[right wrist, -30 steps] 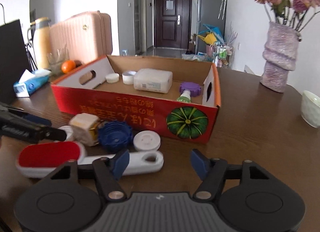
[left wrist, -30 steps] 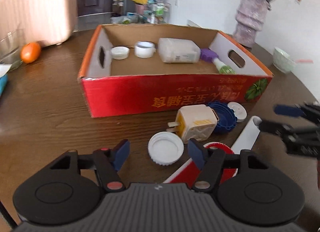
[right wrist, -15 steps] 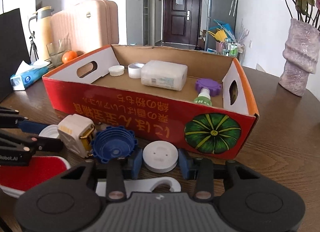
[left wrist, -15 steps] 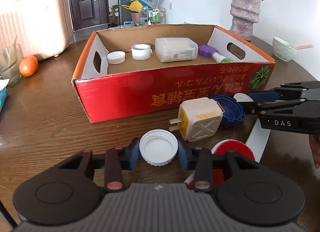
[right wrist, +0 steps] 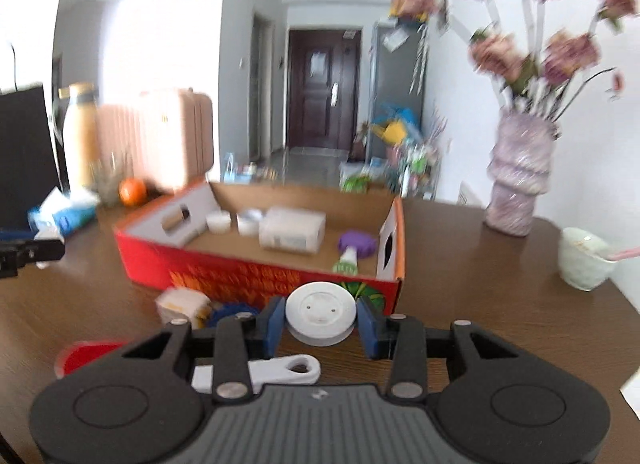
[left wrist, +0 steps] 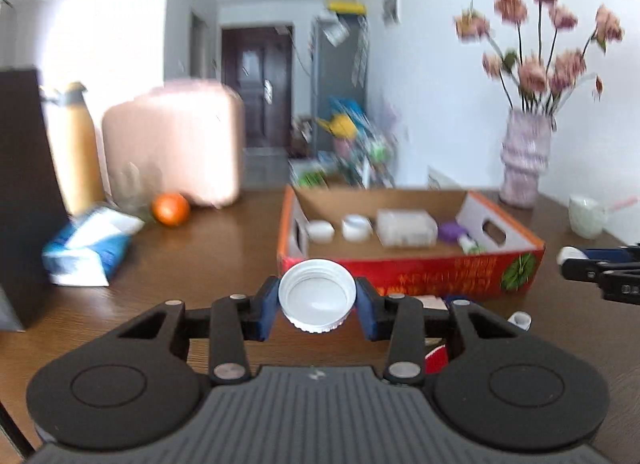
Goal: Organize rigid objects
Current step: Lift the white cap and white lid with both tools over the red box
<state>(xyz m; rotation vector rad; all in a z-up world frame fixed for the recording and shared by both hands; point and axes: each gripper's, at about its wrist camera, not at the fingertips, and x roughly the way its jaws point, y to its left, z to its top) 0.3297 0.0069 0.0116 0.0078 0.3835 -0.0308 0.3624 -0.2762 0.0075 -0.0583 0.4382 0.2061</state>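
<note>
My left gripper [left wrist: 317, 307] is shut on a white screw cap [left wrist: 317, 295] and holds it above the table, in front of the red cardboard box [left wrist: 408, 272]. My right gripper [right wrist: 321, 324] is shut on a white round disc [right wrist: 321, 314] and holds it raised before the box's [right wrist: 256, 276] near wall. The box holds two white lids, a clear plastic container [right wrist: 291, 230] and a purple-capped bottle [right wrist: 357, 245]. On the table before the box lie a beige plug adapter [right wrist: 182, 303], a blue lid [right wrist: 232, 312] and a red brush with a white handle [right wrist: 280, 372].
A vase of flowers [right wrist: 520, 184] and a pale bowl [right wrist: 584, 264] stand at the right. An orange [left wrist: 170, 209], a tissue pack [left wrist: 88, 248], a pink suitcase [left wrist: 172, 148] and a flask stand at the left. The brown table [left wrist: 180, 264] surrounds the box.
Both grippers closed on their pieces, the left on the screw cap and the right on the disc, and lifted them off the table. Both views now tilt up and are blurred.
</note>
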